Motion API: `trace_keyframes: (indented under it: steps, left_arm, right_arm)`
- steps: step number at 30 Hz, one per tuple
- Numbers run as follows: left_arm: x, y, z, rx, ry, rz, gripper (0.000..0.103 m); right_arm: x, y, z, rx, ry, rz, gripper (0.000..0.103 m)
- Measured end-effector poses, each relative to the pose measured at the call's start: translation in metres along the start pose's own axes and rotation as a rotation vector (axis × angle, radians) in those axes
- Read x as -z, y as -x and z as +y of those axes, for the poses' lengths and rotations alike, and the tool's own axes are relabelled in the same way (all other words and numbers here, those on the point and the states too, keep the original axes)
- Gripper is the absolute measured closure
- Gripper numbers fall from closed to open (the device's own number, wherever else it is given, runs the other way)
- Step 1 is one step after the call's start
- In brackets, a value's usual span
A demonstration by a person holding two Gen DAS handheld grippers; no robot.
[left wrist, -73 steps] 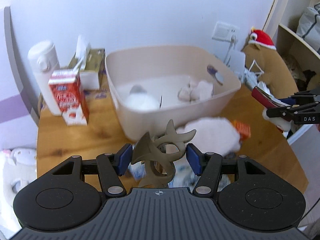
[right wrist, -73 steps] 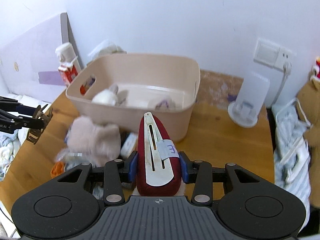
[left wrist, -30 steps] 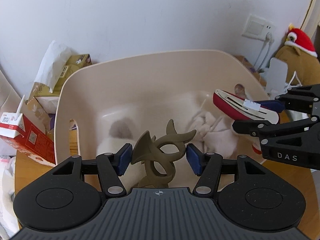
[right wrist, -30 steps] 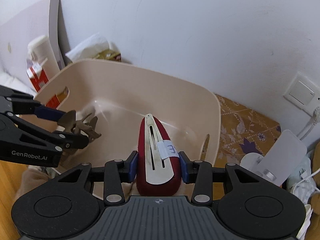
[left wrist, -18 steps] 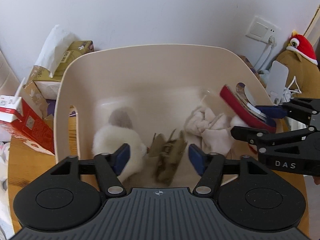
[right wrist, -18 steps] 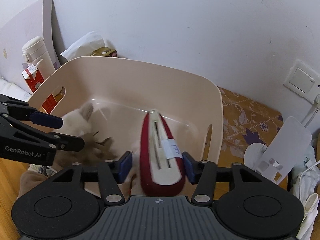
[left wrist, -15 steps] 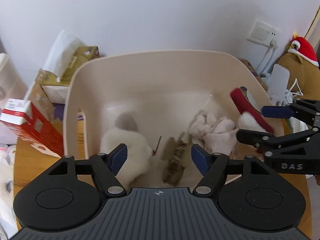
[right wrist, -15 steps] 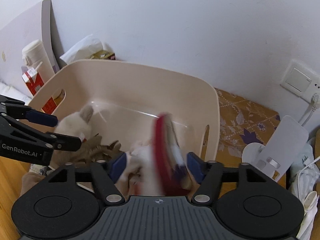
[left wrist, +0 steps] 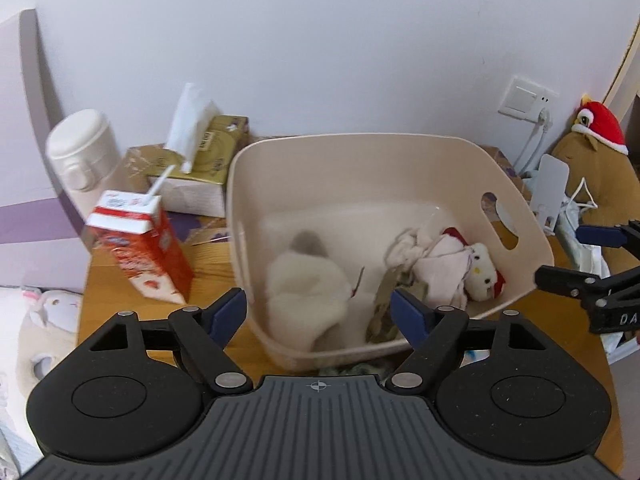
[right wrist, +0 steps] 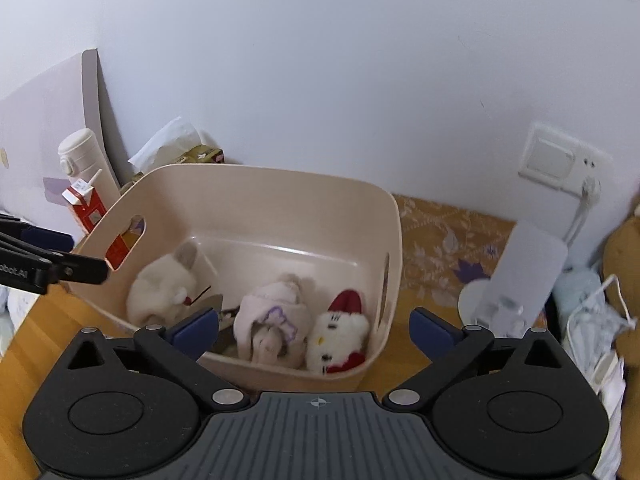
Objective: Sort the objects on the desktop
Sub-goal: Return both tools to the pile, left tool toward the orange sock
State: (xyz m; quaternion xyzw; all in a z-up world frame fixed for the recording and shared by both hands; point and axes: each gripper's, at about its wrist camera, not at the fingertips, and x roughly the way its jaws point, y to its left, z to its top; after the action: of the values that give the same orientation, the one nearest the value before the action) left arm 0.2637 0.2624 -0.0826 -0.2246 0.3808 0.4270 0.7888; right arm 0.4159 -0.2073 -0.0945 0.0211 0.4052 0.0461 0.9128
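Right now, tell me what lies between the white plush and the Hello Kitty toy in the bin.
In the right wrist view, a pale pink plush with purple trim lies between the white plush and the Hello Kitty toy, all inside the beige bin.

- soft, even indoor light, no glare; faint shadows.
- strong fisheye bending, dark corners.
- ahead of the left claw, the white plush is blurred.
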Motion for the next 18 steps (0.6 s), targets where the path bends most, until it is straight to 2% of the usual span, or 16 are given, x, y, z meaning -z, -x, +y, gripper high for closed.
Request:
trace_keyframes:
  steps: [11,18]
  left_arm:
    - [0.051,0.011,0.02,-0.035,0.0,0.072,0.022]
    - [0.092,0.009,0.024,-0.041,0.005,0.17,0.022]
  right_arm:
    - [0.048,0.009,-0.006,0.045,0.056,0.098,0.0]
    - [0.075,0.006,-0.003,0.049,0.143,0.157,0.0]
